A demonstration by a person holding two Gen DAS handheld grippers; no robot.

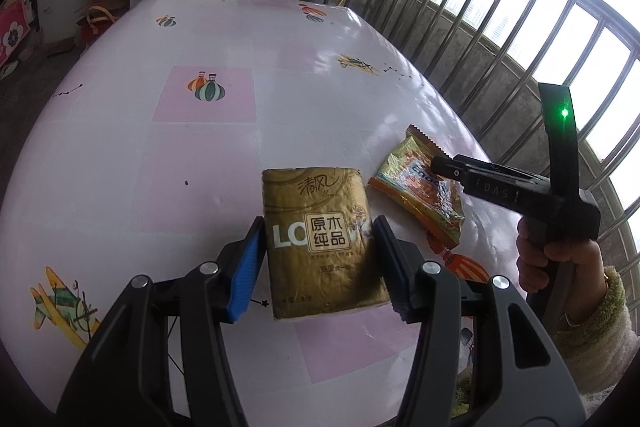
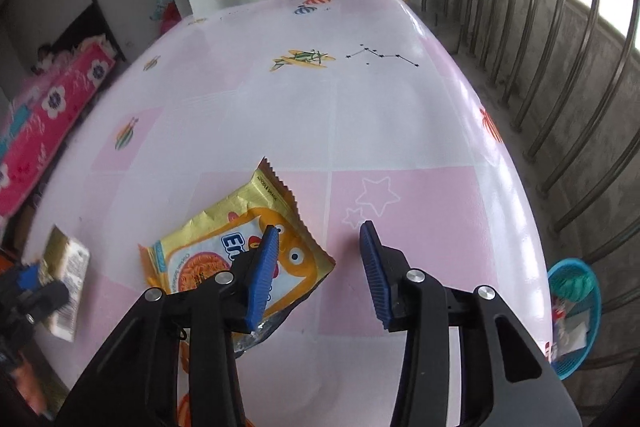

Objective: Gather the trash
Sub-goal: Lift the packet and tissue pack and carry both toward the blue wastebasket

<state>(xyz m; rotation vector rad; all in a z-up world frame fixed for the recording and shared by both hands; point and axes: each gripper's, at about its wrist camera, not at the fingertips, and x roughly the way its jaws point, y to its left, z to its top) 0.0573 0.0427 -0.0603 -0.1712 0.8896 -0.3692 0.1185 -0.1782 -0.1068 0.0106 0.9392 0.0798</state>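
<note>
Your right gripper [image 2: 318,259] hangs with its jaws apart and nothing between them; the noodle snack packet [image 2: 224,247] lies flat on the table [image 2: 400,131] under and left of its left finger, so you need to shift left to straddle it. Its long axis runs diagonally, serrated end pointing away from you. It is crinkled yellow-orange foil, apparently torn open at the near end. Your left gripper [image 1: 320,259] is clamped on the gold tissue pack [image 1: 320,239], held just beside the packet. A blue basket [image 2: 576,315] sits beyond the table's right edge
</note>
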